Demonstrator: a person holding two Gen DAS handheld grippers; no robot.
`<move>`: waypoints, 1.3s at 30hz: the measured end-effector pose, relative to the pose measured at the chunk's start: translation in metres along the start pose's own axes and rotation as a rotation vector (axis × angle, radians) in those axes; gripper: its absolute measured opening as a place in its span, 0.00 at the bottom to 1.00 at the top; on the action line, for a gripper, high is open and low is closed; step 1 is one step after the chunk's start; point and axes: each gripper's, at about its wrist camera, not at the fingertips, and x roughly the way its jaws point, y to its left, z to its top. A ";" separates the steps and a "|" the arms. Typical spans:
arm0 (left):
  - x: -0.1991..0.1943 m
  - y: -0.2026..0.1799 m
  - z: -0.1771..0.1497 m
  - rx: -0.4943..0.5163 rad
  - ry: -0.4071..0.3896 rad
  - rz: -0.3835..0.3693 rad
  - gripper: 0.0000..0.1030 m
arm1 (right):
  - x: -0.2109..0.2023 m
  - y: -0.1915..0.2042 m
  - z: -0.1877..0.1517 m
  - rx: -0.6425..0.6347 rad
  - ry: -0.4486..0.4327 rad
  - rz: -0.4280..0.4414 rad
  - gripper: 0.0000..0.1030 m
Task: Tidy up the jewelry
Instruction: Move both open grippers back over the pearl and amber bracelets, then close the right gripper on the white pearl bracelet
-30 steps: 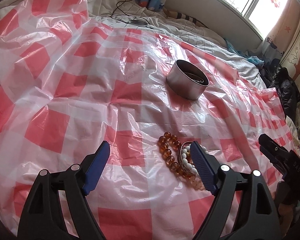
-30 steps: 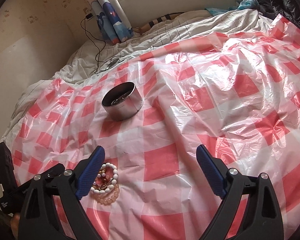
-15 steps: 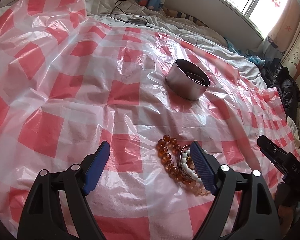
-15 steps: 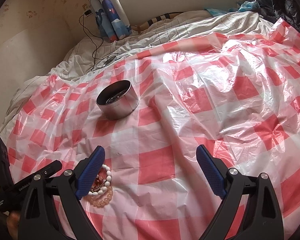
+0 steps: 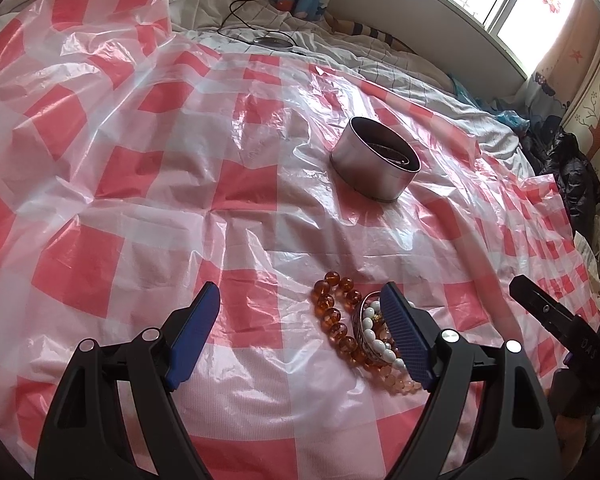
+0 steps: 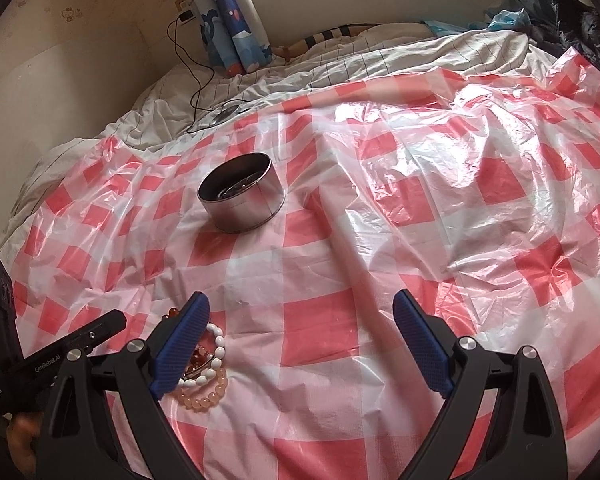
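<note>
On the left side, the left gripper (image 5: 300,328) hangs over a red and white checked plastic sheet (image 5: 148,200) that covers a bed, and its two blue pads are spread wide with nothing pressed between them. Only bare sheet lies in the gap. Just beside its right pad rests a small heap of bracelets: an amber bead bracelet (image 5: 332,316) curves on the left of the heap, a white bead bracelet (image 5: 370,330) lies against it, and a pale peach bead bracelet (image 6: 204,394) sits at the near edge. The right pad hides part of the heap, so I cannot tell if the pad touches the beads. Further up the sheet, well apart from the heap, stands a round metal tin (image 5: 374,164) without a lid — something dark and thin lies inside, too small to name. To the right, the right gripper (image 6: 302,344) is also released, its pads wide apart above the sheet, and the heap lies near its left pad, outside the gap. Behind the sheet there is a white quilt (image 6: 380,60), a black cable (image 6: 188,64) and a blue patterned curtain (image 6: 232,16) — the last one under the window.
</note>
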 end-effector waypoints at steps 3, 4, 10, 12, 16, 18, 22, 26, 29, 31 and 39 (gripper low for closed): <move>0.000 0.000 0.001 -0.003 -0.002 -0.005 0.76 | 0.001 0.007 -0.002 -0.032 0.005 0.012 0.87; 0.000 0.002 0.002 -0.008 -0.005 -0.008 0.76 | 0.002 0.010 -0.002 -0.042 0.009 0.021 0.87; -0.003 0.025 0.009 -0.085 -0.022 0.000 0.76 | 0.006 0.021 -0.004 -0.079 0.031 0.067 0.87; -0.005 0.033 0.010 -0.110 -0.027 0.002 0.76 | 0.010 0.024 -0.005 -0.086 0.044 0.083 0.87; -0.004 0.035 0.009 -0.113 -0.027 0.014 0.76 | 0.022 0.034 -0.009 -0.114 0.110 0.127 0.86; -0.002 0.033 0.009 -0.102 -0.024 0.017 0.76 | 0.030 0.039 -0.013 -0.113 0.164 0.199 0.86; 0.000 0.029 0.008 -0.084 -0.013 0.016 0.76 | 0.040 0.049 -0.021 -0.135 0.235 0.246 0.86; 0.002 0.024 0.007 -0.063 -0.002 0.008 0.76 | 0.041 0.055 -0.025 -0.174 0.237 0.212 0.86; 0.002 0.027 0.008 -0.075 -0.003 0.005 0.76 | 0.033 0.069 -0.029 -0.249 0.203 0.236 0.86; 0.001 0.030 0.008 -0.089 -0.005 0.003 0.76 | 0.032 0.085 -0.036 -0.333 0.196 0.232 0.84; 0.000 0.034 0.009 -0.097 -0.008 0.003 0.76 | 0.049 0.118 -0.063 -0.568 0.235 0.118 0.42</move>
